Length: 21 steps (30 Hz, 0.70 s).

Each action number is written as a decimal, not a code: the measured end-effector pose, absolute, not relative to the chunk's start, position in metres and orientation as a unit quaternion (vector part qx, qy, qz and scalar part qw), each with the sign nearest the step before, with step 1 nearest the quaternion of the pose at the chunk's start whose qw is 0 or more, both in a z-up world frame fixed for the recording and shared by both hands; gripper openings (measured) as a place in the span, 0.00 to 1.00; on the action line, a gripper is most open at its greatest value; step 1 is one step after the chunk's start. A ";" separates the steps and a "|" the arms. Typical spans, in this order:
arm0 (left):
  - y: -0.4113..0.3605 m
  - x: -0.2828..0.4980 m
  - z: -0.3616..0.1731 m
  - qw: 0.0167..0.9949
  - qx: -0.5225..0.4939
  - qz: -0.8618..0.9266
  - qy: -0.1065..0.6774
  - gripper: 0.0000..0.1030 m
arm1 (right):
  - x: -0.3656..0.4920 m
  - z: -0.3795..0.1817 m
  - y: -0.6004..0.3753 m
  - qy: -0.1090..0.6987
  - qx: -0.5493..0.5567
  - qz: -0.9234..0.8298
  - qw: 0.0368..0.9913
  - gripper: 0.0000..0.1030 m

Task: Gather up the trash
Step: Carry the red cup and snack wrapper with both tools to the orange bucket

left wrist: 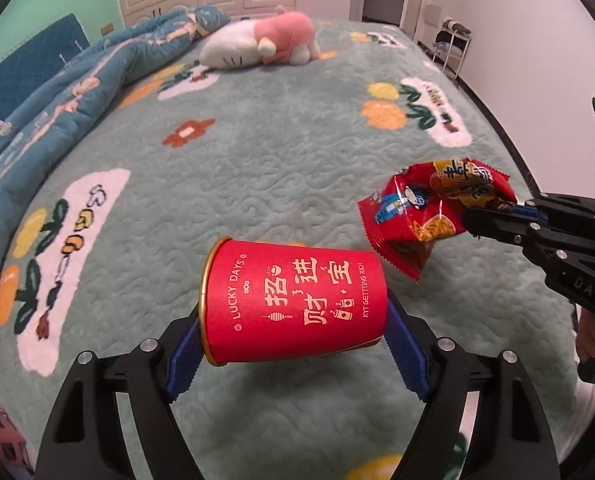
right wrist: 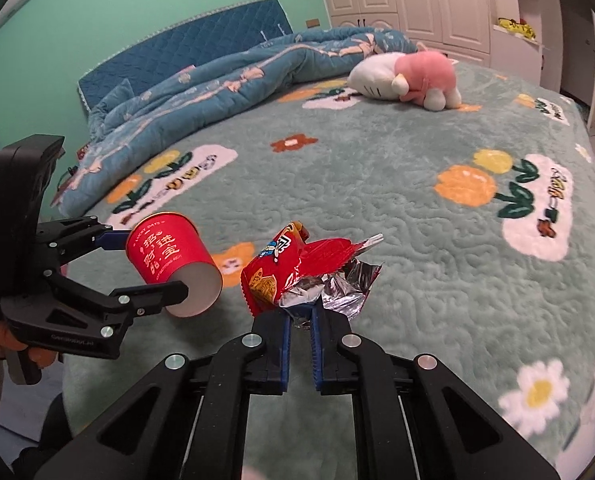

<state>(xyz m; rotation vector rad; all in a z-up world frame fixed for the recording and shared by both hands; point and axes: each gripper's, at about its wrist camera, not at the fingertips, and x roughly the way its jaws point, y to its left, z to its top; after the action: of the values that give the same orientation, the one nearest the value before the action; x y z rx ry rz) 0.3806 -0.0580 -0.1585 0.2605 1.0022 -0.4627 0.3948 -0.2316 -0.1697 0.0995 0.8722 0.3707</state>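
Two tongs, both clamped: left tongs (left wrist: pixel 293 344) on red cup (left wrist: pixel 297 300), right tongs (right wrist: pixel 301 312) on snack wrapper (right wrist: pixel 297 268).

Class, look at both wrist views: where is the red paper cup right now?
The red paper cup lies sideways between the left gripper's jaws, lifted above the green bedspread, with the red snack wrapper in the right gripper just beside it.

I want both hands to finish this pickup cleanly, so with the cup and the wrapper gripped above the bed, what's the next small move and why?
Probably carry both away from the bed toward a bin, which isn't in view. The left hand-held gripper already clamps the cup and the right hand-held gripper pinches the wrapper, both above the blanket.
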 end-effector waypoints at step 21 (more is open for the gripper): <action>-0.137 0.216 -0.081 0.847 0.172 -0.293 0.410 0.78 | 0.172 -0.076 -0.306 0.351 0.106 0.124 0.922 0.09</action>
<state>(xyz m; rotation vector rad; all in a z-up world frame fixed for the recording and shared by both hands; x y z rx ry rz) 0.2162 -0.1367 -0.0813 0.3621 0.8643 -0.6182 0.1718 -0.3061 -0.0761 0.2178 0.7219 0.2552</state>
